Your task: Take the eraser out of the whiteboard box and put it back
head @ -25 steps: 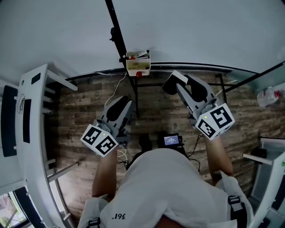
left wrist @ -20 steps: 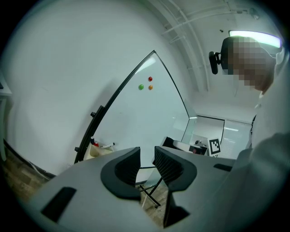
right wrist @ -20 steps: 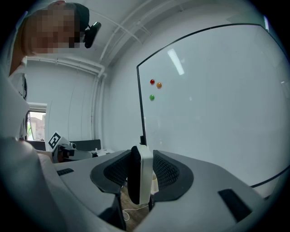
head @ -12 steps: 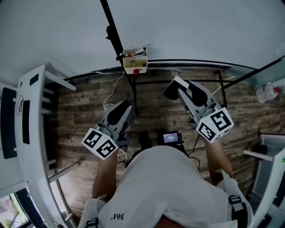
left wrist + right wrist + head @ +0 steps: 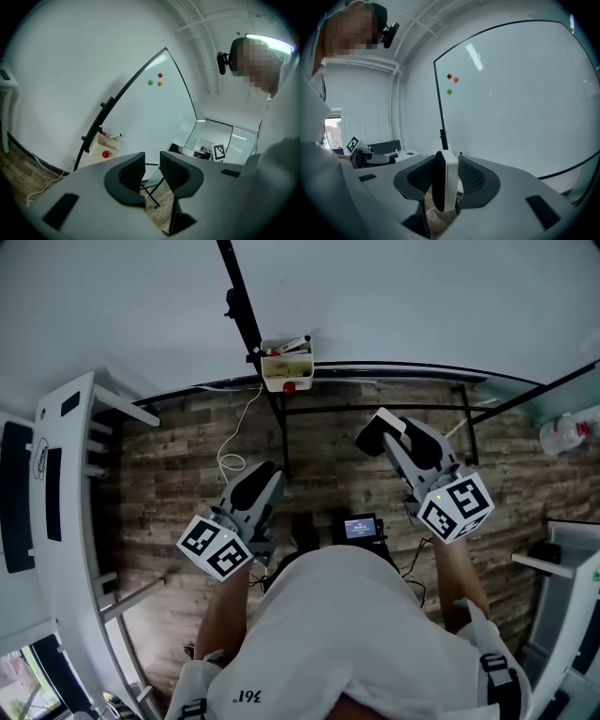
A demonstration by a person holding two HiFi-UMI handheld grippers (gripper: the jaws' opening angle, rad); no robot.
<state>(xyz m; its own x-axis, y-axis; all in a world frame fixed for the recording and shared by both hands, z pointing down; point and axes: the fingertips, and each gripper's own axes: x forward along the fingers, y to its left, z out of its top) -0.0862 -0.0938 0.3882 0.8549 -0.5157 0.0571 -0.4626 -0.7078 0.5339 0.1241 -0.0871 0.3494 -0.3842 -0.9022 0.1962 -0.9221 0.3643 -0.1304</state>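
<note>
A: Where are we keeping the eraser point(image 5: 445, 180) right now?

B: We are clamping it in the right gripper point(image 5: 446, 169). Both pads are pressing on its flat sides, and it is standing on edge, its dark face to one pad and its white back to the other. From the head view, we are holding it out of the whiteboard box point(image 5: 286, 367), well apart from the box and to its right, on our side of it.

A: And what are we doing with the left gripper point(image 5: 151, 164)?

B: We are carrying nothing in it. Its jaws are standing a little apart with only air between them. We are holding it on our side of the box too, slightly to the left, and it is not touching the box.

A: What are we seeing at the box itself?

B: It is hanging at the bottom edge of the whiteboard point(image 5: 394, 296), and a red knob point(image 5: 290, 386) is showing on its front. Three small magnets point(image 5: 449, 76) are sitting on the board high above the box.
</note>
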